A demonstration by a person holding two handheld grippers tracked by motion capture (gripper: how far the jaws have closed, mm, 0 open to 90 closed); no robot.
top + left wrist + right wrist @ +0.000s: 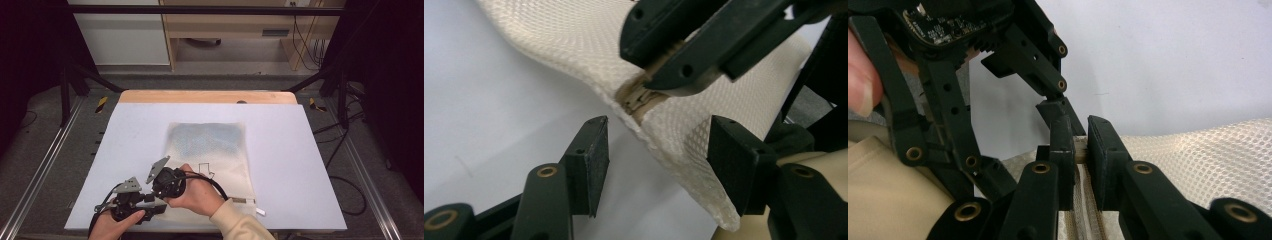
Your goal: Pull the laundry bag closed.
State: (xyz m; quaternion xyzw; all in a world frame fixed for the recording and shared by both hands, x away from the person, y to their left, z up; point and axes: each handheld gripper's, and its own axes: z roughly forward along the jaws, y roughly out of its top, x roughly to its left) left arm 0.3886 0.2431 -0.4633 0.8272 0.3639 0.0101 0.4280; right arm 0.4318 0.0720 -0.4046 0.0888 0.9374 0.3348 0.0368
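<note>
A cream mesh pouch lies flat on the pale table, its zipper along the near edge. My right gripper is shut on the tan zipper tape at the pouch's near left corner and lifts that corner a little. In the left gripper view the same gripper bites the tape from above. My left gripper is open, its pads either side of the raised mesh edge without touching it. From above, both grippers meet at that corner.
A white zipper tag sticks out at the pouch's near right corner. The right forearm in a beige sleeve crosses the table's front edge. Black frame bars and cables stand beyond the table sides.
</note>
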